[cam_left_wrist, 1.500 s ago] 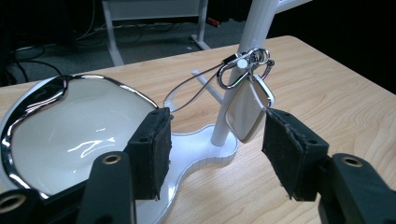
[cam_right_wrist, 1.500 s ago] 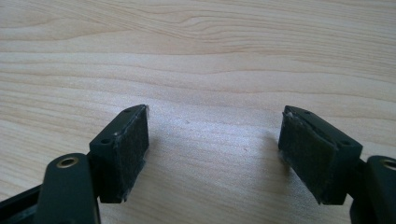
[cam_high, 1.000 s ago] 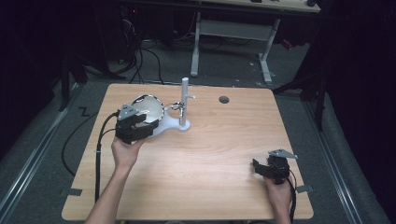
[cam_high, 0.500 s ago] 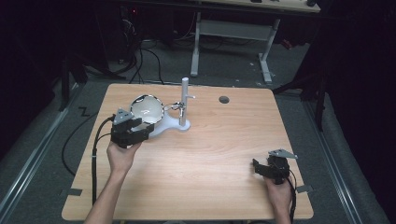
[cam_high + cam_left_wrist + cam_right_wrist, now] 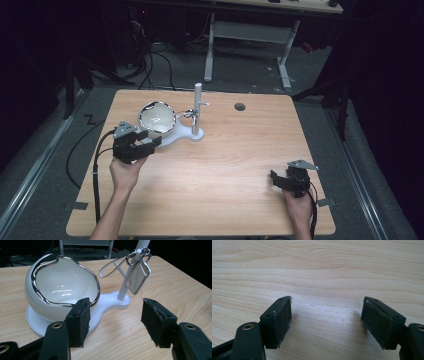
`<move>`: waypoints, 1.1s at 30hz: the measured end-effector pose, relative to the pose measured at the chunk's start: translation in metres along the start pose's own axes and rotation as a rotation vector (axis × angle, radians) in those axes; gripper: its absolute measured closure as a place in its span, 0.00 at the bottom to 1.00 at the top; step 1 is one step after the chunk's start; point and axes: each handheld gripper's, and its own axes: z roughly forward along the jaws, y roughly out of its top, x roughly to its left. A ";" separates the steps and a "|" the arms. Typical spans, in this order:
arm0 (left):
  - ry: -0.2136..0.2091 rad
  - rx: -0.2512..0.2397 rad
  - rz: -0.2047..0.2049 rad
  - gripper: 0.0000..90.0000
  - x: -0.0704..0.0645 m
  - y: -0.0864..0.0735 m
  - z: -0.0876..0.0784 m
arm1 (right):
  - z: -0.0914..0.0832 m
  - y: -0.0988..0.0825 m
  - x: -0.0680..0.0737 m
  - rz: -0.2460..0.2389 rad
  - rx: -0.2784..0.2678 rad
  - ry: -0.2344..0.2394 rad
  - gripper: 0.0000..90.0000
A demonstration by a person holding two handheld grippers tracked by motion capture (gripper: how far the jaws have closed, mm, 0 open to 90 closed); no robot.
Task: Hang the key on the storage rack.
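Nearest us, our right gripper [image 5: 276,180] rests low on the table [image 5: 235,165] at its near right corner, where it was a second ago; its jaws stand wide apart with bare wood between them. Our left gripper [image 5: 152,142] has drawn back toward us and to the left since the earlier frame, when it hung over the bowl [image 5: 157,117]. Now it sits just short of the bowl, apart from it. Its jaws are open and hold nothing; in the left gripper view the left pad [image 5: 81,320] stands in front of the bowl's chrome rim. The bowl sits tilted on the white stand [image 5: 186,132], at the table's far left. Just beyond it rises the stand's post [image 5: 197,107], with a key fob [image 5: 138,277] hanging from its peg by a ring.
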 end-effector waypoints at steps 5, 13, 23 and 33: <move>-0.008 -0.006 -0.022 0.45 0.004 -0.003 -0.003 | 0.000 0.000 0.000 0.000 0.000 0.000 0.27; 0.000 -0.005 -0.036 0.45 0.007 -0.009 -0.008 | 0.000 0.000 0.000 0.000 0.000 0.000 0.27; 0.014 -0.005 -0.042 0.45 0.010 -0.017 -0.016 | 0.000 0.000 0.000 0.000 0.000 0.000 0.27; 0.032 -0.011 -0.050 0.44 0.012 -0.025 -0.025 | 0.000 0.000 0.000 0.000 0.000 0.000 0.27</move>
